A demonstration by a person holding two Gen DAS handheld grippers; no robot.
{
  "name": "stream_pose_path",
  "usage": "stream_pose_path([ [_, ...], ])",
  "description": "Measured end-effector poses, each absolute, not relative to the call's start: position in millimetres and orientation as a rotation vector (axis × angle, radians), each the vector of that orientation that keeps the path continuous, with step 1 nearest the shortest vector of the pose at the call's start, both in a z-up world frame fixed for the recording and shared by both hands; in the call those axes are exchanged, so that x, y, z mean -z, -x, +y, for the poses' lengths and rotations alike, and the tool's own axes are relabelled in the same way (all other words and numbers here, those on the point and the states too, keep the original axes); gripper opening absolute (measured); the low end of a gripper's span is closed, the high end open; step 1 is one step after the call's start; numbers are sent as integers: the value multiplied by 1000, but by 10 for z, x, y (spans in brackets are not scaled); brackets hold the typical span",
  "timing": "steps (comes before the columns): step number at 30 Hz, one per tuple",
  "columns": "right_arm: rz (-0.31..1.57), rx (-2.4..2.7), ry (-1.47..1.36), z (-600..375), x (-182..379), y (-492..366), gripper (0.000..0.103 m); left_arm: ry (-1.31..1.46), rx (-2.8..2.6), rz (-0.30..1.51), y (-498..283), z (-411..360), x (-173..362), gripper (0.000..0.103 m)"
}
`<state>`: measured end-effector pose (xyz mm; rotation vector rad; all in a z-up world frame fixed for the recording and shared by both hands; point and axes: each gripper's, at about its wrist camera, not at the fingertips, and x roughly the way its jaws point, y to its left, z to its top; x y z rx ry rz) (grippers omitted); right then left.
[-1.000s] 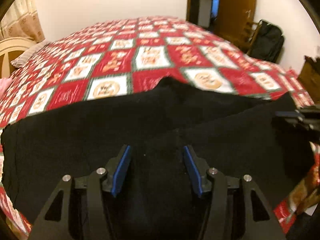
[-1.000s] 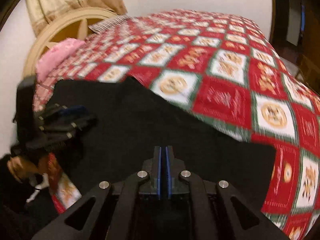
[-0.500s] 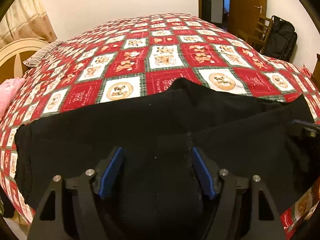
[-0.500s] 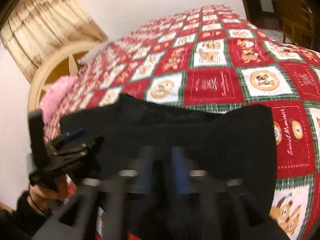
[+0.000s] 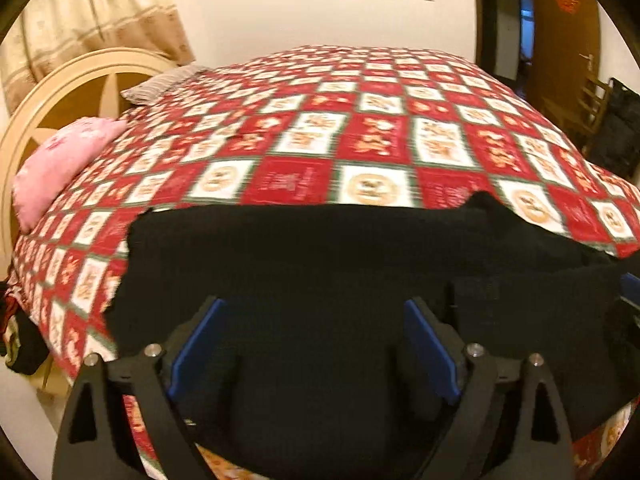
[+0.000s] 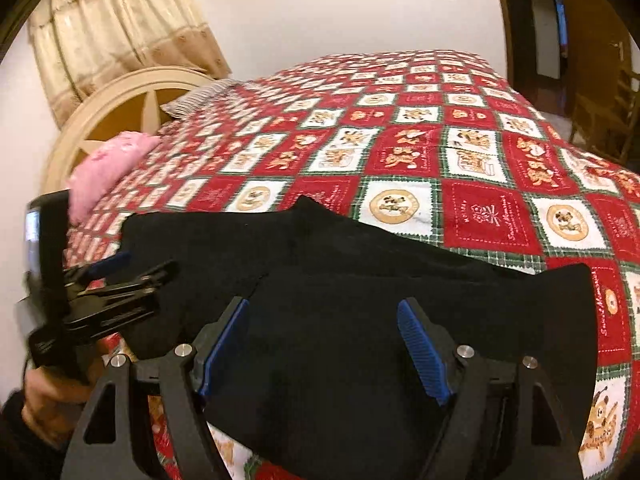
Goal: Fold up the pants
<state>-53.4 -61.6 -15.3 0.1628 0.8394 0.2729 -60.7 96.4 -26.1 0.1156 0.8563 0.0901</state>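
Note:
Black pants lie folded across the near edge of a bed with a red and white patchwork quilt. My left gripper hangs over the cloth, its jaws opening wide, and the blue pads press on nothing. My right gripper is likewise opening above the right half of the pants, with only flat cloth below its blue pads. The left gripper, held by a hand, also shows at the left of the right wrist view.
A pink pillow and a striped pillow lie by the cream headboard at the left. A curtain hangs behind it. A dark doorway, a wooden chair and a black bag stand at the right.
The right gripper went from shut to wide open and let the cloth go. The left gripper's jaws spread wider. Both pulled back and up, and the views swung left toward the headboard.

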Motion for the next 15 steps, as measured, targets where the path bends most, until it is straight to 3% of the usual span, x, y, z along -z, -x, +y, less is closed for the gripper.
stream_pose_path([
  [15, 857, -61, -193, -832, 211, 518, 77, -103, -155, 908, 587, 1192, 396, 93],
])
